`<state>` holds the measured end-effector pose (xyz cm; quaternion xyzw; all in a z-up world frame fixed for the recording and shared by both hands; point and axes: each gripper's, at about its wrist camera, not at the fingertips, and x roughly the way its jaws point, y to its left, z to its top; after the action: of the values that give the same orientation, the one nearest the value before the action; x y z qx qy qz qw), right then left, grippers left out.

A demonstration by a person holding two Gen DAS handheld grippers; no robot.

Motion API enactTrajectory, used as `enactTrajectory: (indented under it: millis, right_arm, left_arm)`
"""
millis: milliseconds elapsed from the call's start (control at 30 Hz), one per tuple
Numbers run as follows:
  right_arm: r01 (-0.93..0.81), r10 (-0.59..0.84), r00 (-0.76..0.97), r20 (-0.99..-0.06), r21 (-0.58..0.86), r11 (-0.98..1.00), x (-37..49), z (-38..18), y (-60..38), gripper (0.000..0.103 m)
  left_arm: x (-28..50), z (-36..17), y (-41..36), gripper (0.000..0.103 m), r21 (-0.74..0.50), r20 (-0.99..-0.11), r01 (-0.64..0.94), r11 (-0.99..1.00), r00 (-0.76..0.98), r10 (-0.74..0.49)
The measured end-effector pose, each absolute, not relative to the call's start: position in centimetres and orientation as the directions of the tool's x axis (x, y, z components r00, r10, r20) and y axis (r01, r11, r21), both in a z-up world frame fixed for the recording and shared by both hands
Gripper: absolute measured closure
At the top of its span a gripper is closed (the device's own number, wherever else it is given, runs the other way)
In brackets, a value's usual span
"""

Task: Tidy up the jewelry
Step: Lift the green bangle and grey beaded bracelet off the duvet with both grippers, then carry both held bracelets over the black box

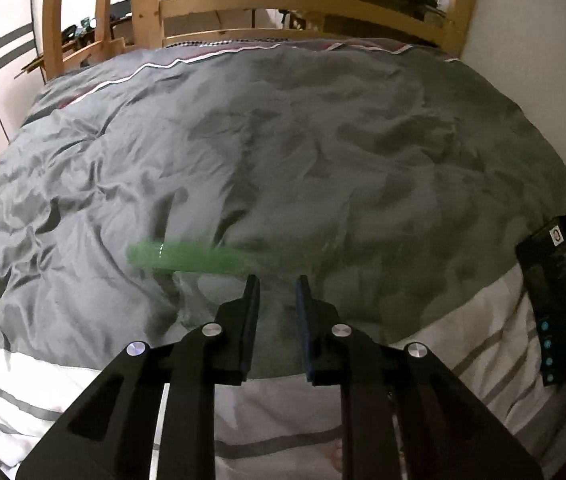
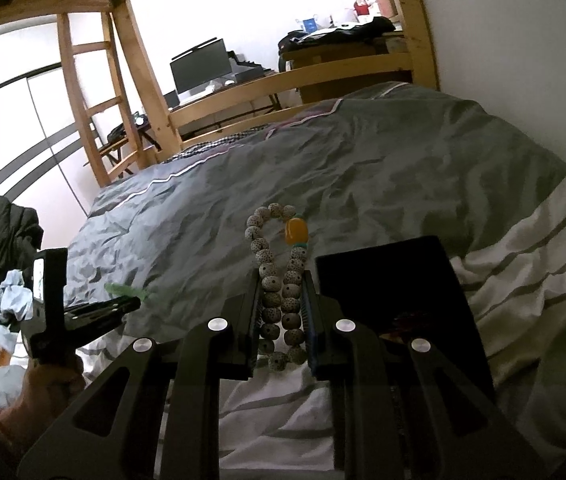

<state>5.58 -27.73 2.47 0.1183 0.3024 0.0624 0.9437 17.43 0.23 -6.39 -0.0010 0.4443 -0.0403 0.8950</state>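
Across both views spreads a bed [image 1: 283, 140] under a wrinkled grey duvet [image 2: 363, 168], with a white grey-striped sheet [image 1: 495, 344] showing at the near edge. Behind it, toward twelve o'clock, stand the wooden bed frame [image 1: 211, 4] and a ladder [image 2: 87, 92], and farther off a desk with a dark monitor [image 2: 201, 66].

On the bed at about three o'clock from the right hand-held gripper [image 2: 283, 280] lies a flat black case [image 2: 395, 284]; the left wrist view shows a dark case at its three o'clock edge [image 1: 559, 304], partly cut off by the picture's border.

From the right wrist view, the left hand-held gripper [image 2: 131, 302] shows at nine o'clock, held in a hand [image 2: 39, 392], its tips close to a green piece of jewelry [image 2: 127, 290] lying on the duvet. In the left wrist view that green piece [image 1: 187, 258] is blurred into a streak at about eleven o'clock from the left tool's tips [image 1: 277, 280]. Its fingers stand close together with only duvet seen between them; they do not grip anything.

Clamped in the right hand-held gripper is a beaded bracelet [image 2: 279, 280] of pale speckled beads, doubled between the pads, its loop reaching out toward twelve o'clock. One amber bead [image 2: 297, 231] sits near the top of the loop, at about one o'clock.
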Motion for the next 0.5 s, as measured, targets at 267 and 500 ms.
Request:
enactTrajectory:
  millis: [267, 500]
  right_arm:
    - [-0.039, 0.187, 0.808, -0.559, 0.266, 0.963, 5.6, 2.5, -28.1, 0.084]
    - [-0.024, 0.185, 0.809, -0.557, 0.284, 0.958, 5.8, 2.8, -28.8, 0.084]
  left_arm:
    - [17.8, -7.5, 1.4, 0.092, -0.078, -0.812, 0.047, 0.996, 0.576, -0.091]
    - [17.9, -6.5, 2.7, 0.1, -0.159, -0.785, 0.045, 0.986, 0.601, -0.153]
